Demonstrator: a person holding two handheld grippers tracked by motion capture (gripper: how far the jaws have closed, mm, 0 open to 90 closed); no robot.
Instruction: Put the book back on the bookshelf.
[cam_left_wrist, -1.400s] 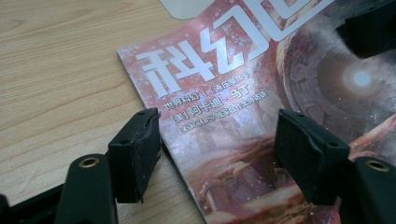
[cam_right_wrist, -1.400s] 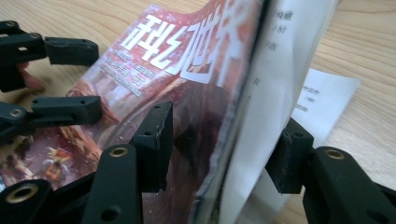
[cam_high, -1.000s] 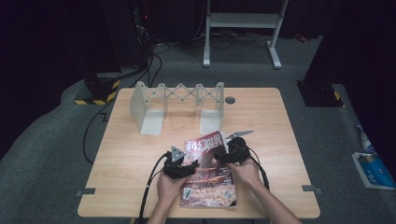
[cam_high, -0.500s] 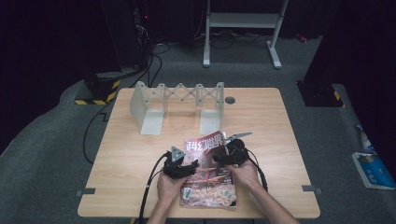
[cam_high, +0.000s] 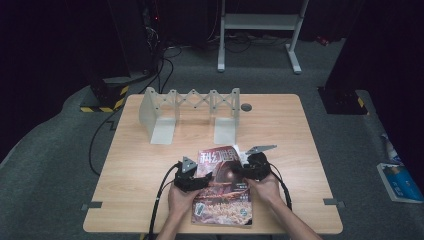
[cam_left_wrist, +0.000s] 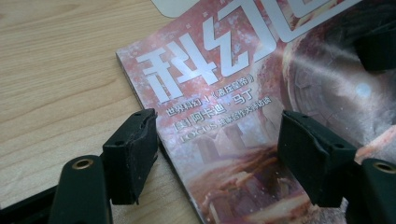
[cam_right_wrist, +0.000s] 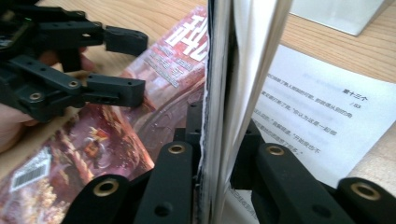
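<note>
A magazine (cam_high: 222, 200) with a reddish cover lies on the table's near edge, between my two grippers. My left gripper (cam_high: 202, 179) stands open over its left edge (cam_left_wrist: 140, 88); one jaw is over the wood and one over the cover, and the pads do not press. Its jaws have just been opening a little wider. My right gripper (cam_high: 241, 172) has just been closing, and its jaws (cam_right_wrist: 219, 126) now pinch a raised bundle of pages (cam_right_wrist: 233, 65) at the magazine's right side. An inner printed page (cam_right_wrist: 322, 112) lies exposed beyond.
A white expanding file rack (cam_high: 190, 112) stands at the back of the wooden table (cam_high: 290, 135), with a round cable hole (cam_high: 246, 107) to its right. The left gripper (cam_right_wrist: 116, 63) and the hand holding it sit close by in the right gripper view.
The right gripper's jaws have come together on the magazine's right-hand pages. Both hands have stayed nearly where they were.
</note>
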